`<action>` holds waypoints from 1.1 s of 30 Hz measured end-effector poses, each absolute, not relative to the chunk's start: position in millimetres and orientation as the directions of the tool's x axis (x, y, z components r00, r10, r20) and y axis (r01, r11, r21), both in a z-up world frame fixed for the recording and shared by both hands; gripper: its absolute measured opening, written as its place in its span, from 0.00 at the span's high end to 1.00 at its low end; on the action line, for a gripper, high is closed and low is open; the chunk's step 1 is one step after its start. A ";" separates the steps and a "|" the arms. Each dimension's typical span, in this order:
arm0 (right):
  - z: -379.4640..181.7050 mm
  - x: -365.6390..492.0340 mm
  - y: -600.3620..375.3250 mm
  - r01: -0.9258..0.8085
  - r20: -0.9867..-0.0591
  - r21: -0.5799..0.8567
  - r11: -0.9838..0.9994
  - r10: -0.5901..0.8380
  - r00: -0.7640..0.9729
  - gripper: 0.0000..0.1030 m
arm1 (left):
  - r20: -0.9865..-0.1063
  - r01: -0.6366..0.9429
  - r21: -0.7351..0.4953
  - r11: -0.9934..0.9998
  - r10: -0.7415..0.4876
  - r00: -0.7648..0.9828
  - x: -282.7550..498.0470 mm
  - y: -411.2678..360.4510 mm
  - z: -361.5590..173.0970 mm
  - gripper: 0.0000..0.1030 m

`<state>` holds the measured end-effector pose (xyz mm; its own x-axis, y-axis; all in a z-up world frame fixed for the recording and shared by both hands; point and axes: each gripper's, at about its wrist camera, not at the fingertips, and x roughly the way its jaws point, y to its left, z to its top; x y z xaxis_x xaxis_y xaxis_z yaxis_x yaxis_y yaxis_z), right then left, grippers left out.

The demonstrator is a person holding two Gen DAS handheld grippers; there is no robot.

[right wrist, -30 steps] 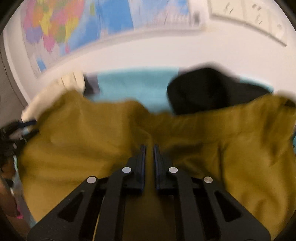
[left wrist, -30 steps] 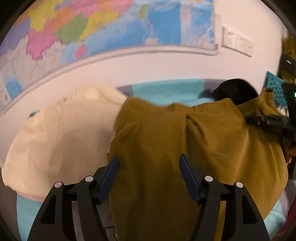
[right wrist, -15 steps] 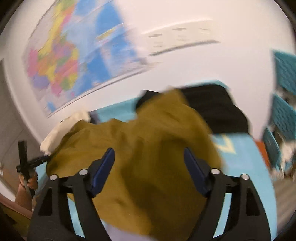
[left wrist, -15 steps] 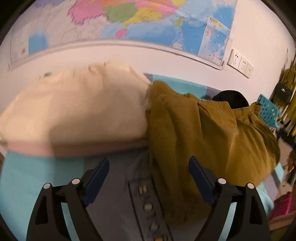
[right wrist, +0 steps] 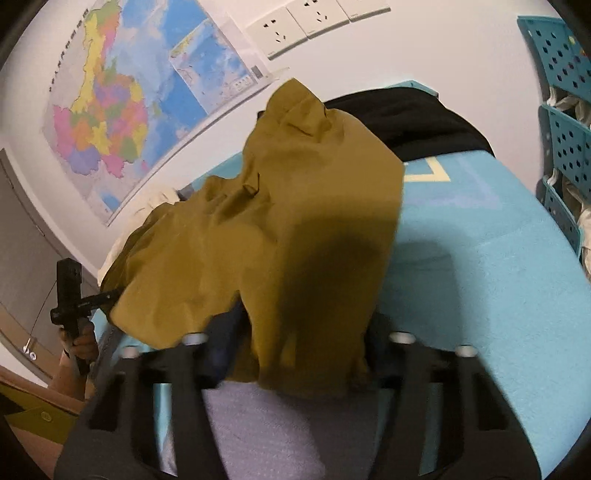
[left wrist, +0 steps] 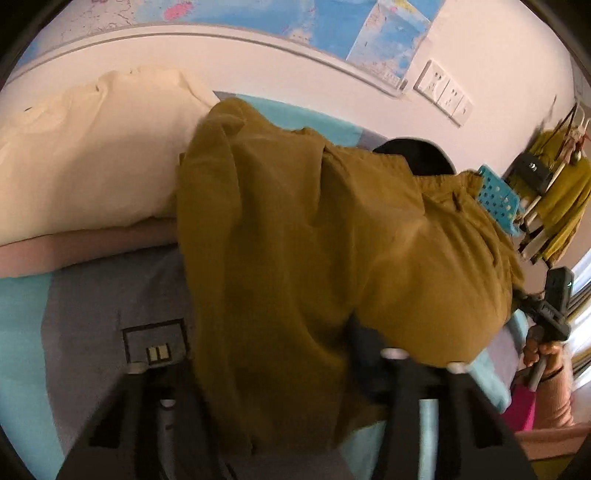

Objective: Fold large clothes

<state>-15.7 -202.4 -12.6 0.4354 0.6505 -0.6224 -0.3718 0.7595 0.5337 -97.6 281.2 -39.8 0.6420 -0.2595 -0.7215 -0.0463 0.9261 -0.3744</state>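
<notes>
Left wrist view: the mustard garment (left wrist: pixel 325 251) lies in a rumpled heap across a turquoise and grey play mat (left wrist: pixel 85 306), its near edge draped over the left gripper (left wrist: pixel 273 354), whose jaws stand wide apart with cloth lying between them, not pinched. A cream garment (left wrist: pixel 92 155) sits just beside the mustard one on its left, and a black garment (left wrist: pixel 413 155) shows behind it against the white wall (left wrist: pixel 258 70). A coloured map (left wrist: pixel 332 26) and a row of wall sockets (left wrist: pixel 443 92) hang on that wall; a teal perforated crate (left wrist: pixel 496 199) and yellow clothes on hangers (left wrist: pixel 561 199) stand at the right. In the right wrist view the right gripper (right wrist: pixel 299 343) is likewise spread wide, the mustard cloth hanging loosely over its fingers (right wrist: pixel 221 347). The mat's bare turquoise (right wrist: pixel 480 258) stretches to the right, with stacked teal crates (right wrist: pixel 565 122) at the room's edge.
</notes>
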 end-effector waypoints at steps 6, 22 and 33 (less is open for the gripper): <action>40.4 -48.6 -223.5 -0.462 -0.502 0.596 0.657 0.754 0.423 0.78 | -0.657 -0.030 -0.503 0.864 -0.359 0.663 -139.8 294.4 -7.0 0.82; 64.8 -31.1 -191.9 -0.394 -0.680 0.212 0.894 0.425 0.597 0.32 | -0.676 -0.117 -0.104 0.988 0.016 0.737 -153.4 271.4 26.5 0.33; 7.9 48.0 -97.0 -0.498 -0.826 0.085 0.863 0.341 0.449 0.97 | -0.758 -0.020 -0.014 1.000 0.002 0.653 -72.3 221.6 -4.8 0.33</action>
<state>48.0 -97.0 7.9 0.4490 0.3408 -0.8260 -0.4979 0.8630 0.0854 -72.3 221.6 -4.8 0.6527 0.0024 -0.7577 -0.0200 0.9997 -0.0141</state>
